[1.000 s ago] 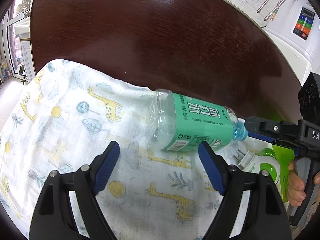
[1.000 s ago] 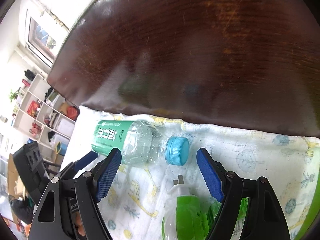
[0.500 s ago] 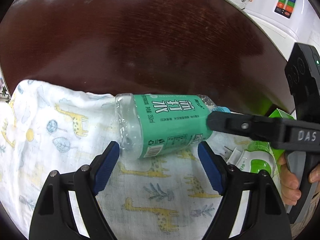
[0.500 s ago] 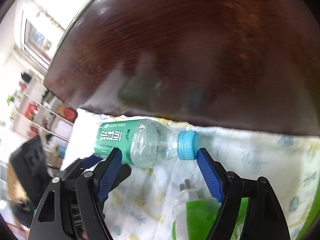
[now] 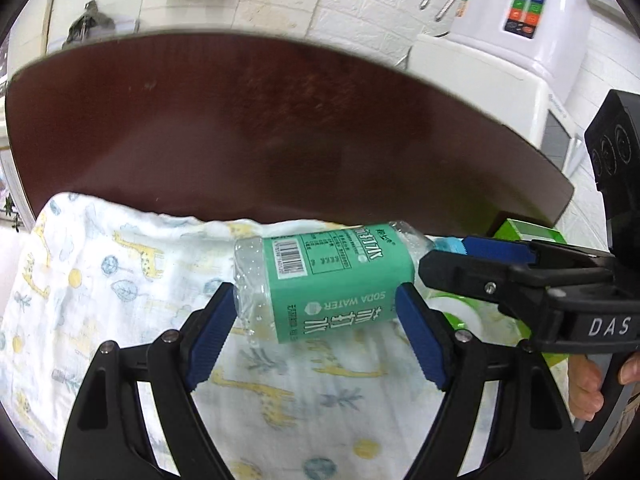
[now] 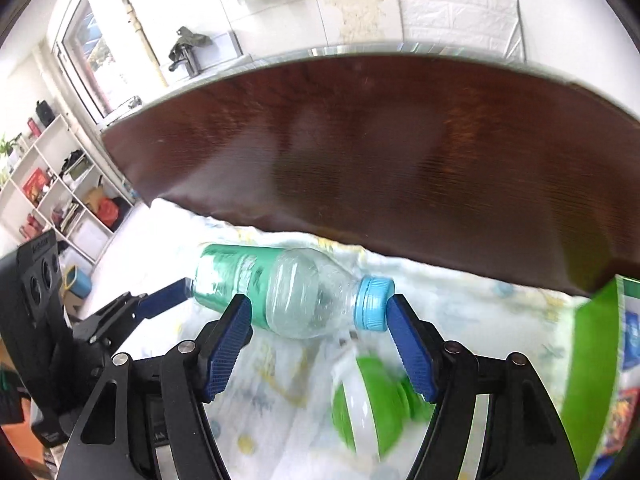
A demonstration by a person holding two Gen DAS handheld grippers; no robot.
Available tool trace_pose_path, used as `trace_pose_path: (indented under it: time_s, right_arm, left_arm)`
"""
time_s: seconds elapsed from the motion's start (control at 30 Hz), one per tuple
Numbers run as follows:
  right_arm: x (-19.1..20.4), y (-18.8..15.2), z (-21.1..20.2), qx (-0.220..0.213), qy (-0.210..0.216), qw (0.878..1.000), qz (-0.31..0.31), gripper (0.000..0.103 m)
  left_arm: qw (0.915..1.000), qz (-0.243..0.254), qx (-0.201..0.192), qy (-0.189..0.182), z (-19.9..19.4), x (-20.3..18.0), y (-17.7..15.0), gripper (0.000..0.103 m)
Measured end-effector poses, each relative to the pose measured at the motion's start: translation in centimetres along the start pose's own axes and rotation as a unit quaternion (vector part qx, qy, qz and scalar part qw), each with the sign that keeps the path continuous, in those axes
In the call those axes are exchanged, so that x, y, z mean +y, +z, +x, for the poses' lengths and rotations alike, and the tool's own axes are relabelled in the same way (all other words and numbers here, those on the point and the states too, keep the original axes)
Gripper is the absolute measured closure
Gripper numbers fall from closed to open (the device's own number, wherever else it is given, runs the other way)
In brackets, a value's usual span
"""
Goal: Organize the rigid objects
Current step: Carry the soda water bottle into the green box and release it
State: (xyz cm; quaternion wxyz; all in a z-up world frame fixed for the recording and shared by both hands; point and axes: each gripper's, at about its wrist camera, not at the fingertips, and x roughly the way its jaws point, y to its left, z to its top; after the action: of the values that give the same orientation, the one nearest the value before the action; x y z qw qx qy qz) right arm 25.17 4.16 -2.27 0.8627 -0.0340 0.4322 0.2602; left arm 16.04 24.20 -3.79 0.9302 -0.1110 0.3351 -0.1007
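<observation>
Soda water bottle, green label, blue cap, lies on its side over the giraffe-print cloth on the dark wooden bench. Left gripper brackets the base end, both pads against the bottle. Right gripper jaws closing: the bottle's neck end sits between them, one pad at the cap, the other at the clear shoulder. Green-and-white plug-in device lies on the cloth below the bottle; a green box sits at right.

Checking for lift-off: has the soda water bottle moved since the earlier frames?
Yes. The soda water bottle has rolled, barcode now on top, and shifted toward the near edge of the giraffe cloth.
</observation>
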Motion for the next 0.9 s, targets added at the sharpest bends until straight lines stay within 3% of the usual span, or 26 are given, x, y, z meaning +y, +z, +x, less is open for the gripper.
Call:
trace_pose_path:
  time_s: [0.37,0.57,0.67,0.9]
  right_arm:
    - [-2.9,-3.3,-8.9,-0.067,-0.013,0.997,0.032,0.030]
    - [-7.3,-5.5,-14.6,-0.116,-0.036,0.990,0.071,0.030]
    - [-11.8,-7.2,-17.6,-0.137,-0.057,0.982,0.113,0.030]
    - [-19.2,-10.2,-20.8,-0.156,-0.087,0.968,0.177,0.030]
  left_arm:
    - [0.9959,0.077,-0.036,-0.032,-3.6,-9.7,1.8,0.024]
    - [0.9893,0.120,-0.032,-0.076,-1.7,-17.7,2.3,0.024]
    - [0.9853,0.140,-0.021,-0.096,-0.2,-22.1,2.3,0.024]
    - [0.9756,0.178,0.021,-0.127,4.4,-30.0,1.8,0.024]
